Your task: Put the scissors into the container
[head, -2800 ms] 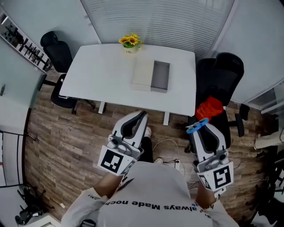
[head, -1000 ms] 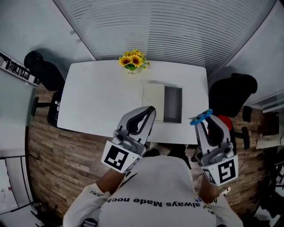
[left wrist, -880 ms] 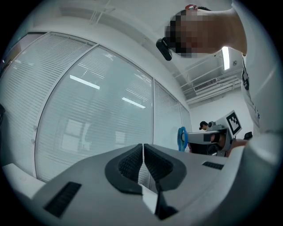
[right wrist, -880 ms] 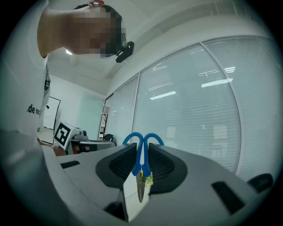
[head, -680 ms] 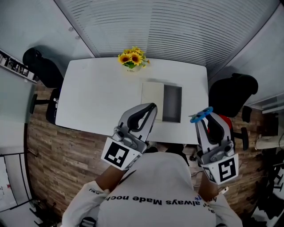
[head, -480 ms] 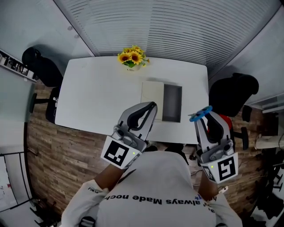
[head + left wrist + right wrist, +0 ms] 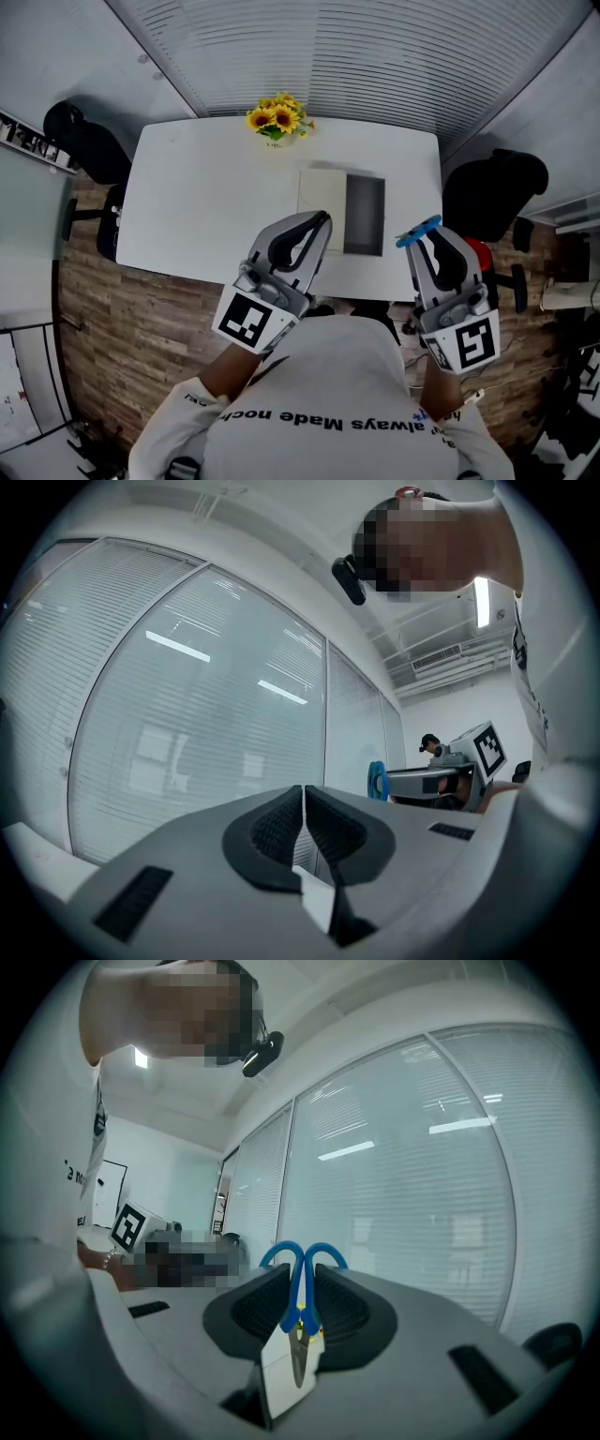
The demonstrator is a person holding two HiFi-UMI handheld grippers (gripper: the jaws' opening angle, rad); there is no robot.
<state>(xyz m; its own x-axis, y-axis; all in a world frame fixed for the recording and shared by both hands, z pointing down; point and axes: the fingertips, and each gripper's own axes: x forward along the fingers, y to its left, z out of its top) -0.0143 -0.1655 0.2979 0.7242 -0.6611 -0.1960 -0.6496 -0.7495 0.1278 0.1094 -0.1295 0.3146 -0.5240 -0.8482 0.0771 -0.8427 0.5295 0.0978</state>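
Blue-handled scissors (image 7: 418, 231) stick out of my right gripper (image 7: 427, 240), which is shut on them over the table's near right edge. In the right gripper view the scissors (image 7: 300, 1293) stand upright between the pads, handles up, blades pointing back toward the camera. The container (image 7: 364, 216) is a grey open box at the middle of the white table (image 7: 206, 206), with a pale lid (image 7: 322, 195) lying flat at its left. My left gripper (image 7: 317, 223) is shut and empty, just left of the box's near end. Its closed tips (image 7: 304, 810) point at window blinds.
A pot of sunflowers (image 7: 274, 118) stands at the table's far edge. Black office chairs sit at the left (image 7: 75, 131) and right (image 7: 492, 192), with a red object (image 7: 478, 251) on the right chair. Wooden floor lies below the table's near edge.
Both grippers have risen and moved forward from over the floor to the table's near edge. Over the last half second the right gripper with the scissors shifted slightly left toward the box.
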